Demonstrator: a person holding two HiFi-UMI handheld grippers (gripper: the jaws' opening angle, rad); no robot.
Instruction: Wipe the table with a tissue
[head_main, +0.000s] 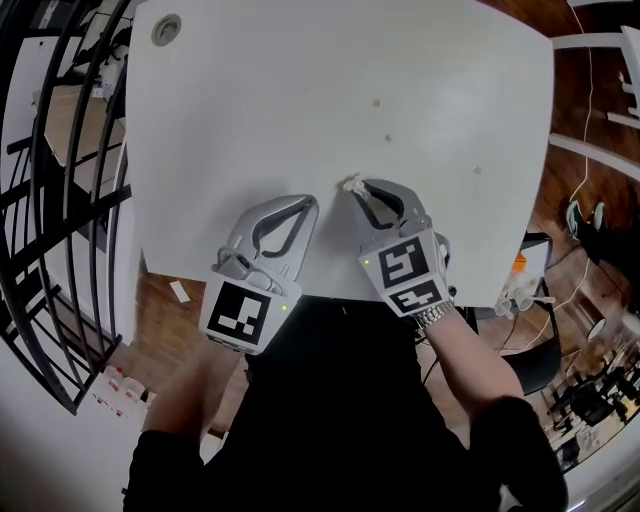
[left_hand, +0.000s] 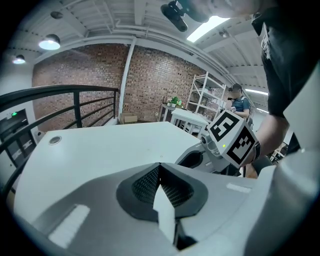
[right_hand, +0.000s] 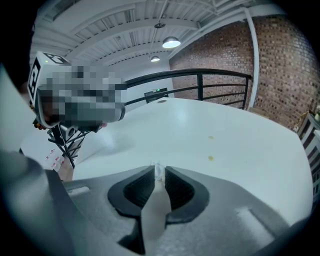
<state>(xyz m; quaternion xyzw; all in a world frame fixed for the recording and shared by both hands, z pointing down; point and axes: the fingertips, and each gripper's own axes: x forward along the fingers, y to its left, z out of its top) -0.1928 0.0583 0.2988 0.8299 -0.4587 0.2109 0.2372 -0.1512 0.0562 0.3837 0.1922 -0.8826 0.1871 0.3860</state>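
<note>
Right gripper (head_main: 356, 192) pinches tissue (head_main: 347, 183) at frame centre, ready for table (head_main: 250, 110) spots (head_main: 388, 138) upper right. Left gripper (head_main: 311, 204) jaws together, empty, idle alongside.

Right gripper (right_hand: 159, 170): both dark ribbed fingers (right_hand: 138, 188) are closed together on a small white wad of tissue (right_hand: 159, 174), which pokes out just past the tips. The tips sit low over the white counter (right_hand: 200, 120); contact cannot be confirmed. Two small yellowish spots (right_hand: 210, 158) mark the counter at 2 to 3 o'clock from the tips, well apart from them. A black railing (right_hand: 200, 79) runs behind the far edge at 12 o'clock. A brick wall (right_hand: 280, 60) stands at 2 o'clock. A lit ceiling lamp (right_hand: 171, 42) hangs at 12 o'clock.
</note>
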